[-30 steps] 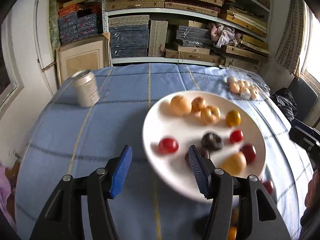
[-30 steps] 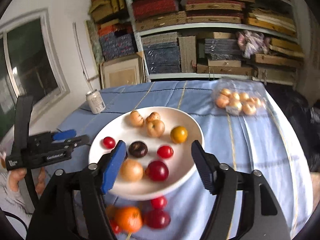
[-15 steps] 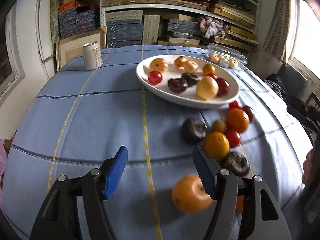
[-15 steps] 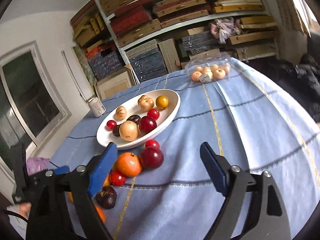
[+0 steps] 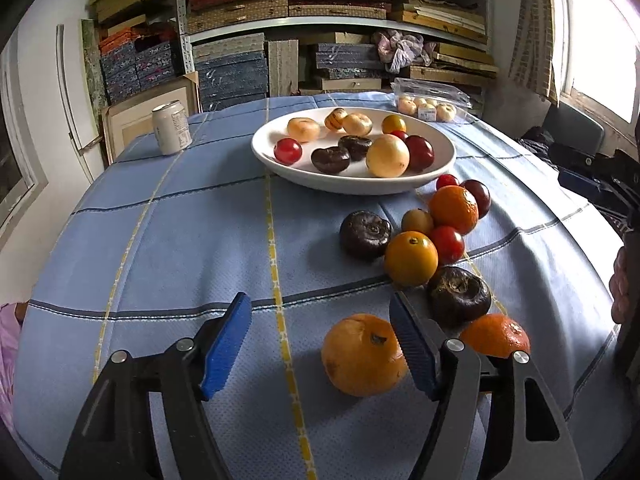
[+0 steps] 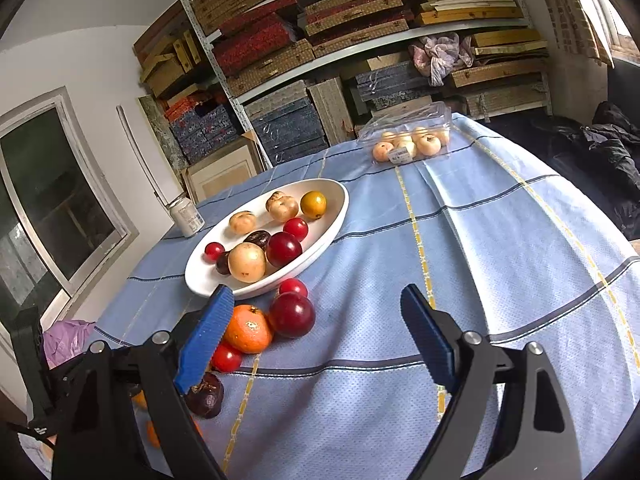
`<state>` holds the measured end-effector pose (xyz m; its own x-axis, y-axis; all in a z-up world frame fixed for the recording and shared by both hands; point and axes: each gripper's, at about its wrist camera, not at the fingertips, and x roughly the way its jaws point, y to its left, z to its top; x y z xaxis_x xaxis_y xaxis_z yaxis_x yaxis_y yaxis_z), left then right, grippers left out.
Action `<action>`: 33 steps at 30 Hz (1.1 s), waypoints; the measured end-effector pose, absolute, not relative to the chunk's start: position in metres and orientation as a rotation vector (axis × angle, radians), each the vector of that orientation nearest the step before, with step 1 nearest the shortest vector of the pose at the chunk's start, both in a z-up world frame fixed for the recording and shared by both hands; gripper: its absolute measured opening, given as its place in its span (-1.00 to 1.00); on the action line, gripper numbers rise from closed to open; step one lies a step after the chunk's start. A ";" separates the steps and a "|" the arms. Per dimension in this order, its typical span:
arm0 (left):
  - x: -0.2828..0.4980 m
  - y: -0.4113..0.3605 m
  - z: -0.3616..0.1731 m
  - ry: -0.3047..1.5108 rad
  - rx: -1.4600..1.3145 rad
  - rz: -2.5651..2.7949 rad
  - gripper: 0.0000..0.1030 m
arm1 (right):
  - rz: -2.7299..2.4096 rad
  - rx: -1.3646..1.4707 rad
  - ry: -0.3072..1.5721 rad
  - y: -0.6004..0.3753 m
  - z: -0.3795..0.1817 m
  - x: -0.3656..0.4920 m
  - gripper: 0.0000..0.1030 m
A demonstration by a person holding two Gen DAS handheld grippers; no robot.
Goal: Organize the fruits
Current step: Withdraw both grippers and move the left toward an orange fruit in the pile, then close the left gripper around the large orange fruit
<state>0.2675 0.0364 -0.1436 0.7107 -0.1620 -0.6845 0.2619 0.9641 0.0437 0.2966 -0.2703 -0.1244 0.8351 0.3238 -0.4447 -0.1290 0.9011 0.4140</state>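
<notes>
A white oval plate (image 5: 440,160) (image 6: 336,216) holds several fruits on the blue checked tablecloth. Loose fruits lie in front of it: oranges, red and dark plums, a small yellow one. My left gripper (image 5: 320,332) is open low over the cloth, with a large orange (image 5: 362,354) lying just inside its right finger. A dark fruit (image 5: 458,296) and another orange (image 5: 496,334) lie right of that finger. My right gripper (image 6: 316,332) is open and empty above the cloth, with an orange (image 6: 248,328) and a dark red plum (image 6: 291,314) near its left finger.
A white can (image 5: 172,127) (image 6: 186,216) stands at the far left of the table. A clear plastic box of pale fruits (image 5: 430,108) (image 6: 408,142) sits at the far edge. Shelves of stacked boxes stand behind. The right gripper's body (image 5: 600,184) shows at the right edge.
Both grippers have drawn back from over the plate and dropped low toward the table's near side. The loose fruits now fill the foreground, and the large orange sits closer between my left fingers.
</notes>
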 end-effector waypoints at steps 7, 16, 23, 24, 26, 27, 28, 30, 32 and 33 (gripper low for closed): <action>0.270 0.040 -0.147 0.762 0.123 -0.237 0.55 | 0.258 0.376 0.533 -0.270 -0.123 0.296 0.69; 0.271 0.033 -0.152 0.785 0.151 -0.259 0.62 | 0.305 0.362 0.526 -0.261 -0.119 0.290 0.70; 0.273 0.036 -0.155 0.803 0.145 -0.256 0.62 | 0.326 0.329 0.530 -0.251 -0.119 0.288 0.71; 0.274 0.036 -0.155 0.808 0.146 -0.253 0.59 | 0.329 0.328 0.529 -0.250 -0.119 0.288 0.71; 0.275 0.037 -0.156 0.813 0.146 -0.247 0.55 | 0.336 0.323 0.531 -0.248 -0.118 0.287 0.71; 0.276 0.037 -0.157 0.818 0.142 -0.247 0.52 | 0.339 0.317 0.532 -0.246 -0.118 0.287 0.71; 0.277 0.037 -0.157 0.820 0.140 -0.248 0.52 | 0.340 0.312 0.534 -0.245 -0.118 0.287 0.71; 0.279 0.038 -0.157 0.821 0.136 -0.251 0.52 | 0.343 0.299 0.537 -0.243 -0.119 0.287 0.71; 0.281 0.038 -0.157 0.822 0.133 -0.257 0.50 | 0.347 0.288 0.542 -0.239 -0.120 0.287 0.71; 0.281 0.039 -0.156 0.821 0.131 -0.259 0.40 | 0.348 0.283 0.543 -0.238 -0.120 0.287 0.71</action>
<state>0.2807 0.0387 -0.1564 0.6527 -0.1766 -0.7367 0.2777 0.9605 0.0159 0.2871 -0.2385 -0.1203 0.8004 0.3940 -0.4518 -0.2465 0.9033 0.3510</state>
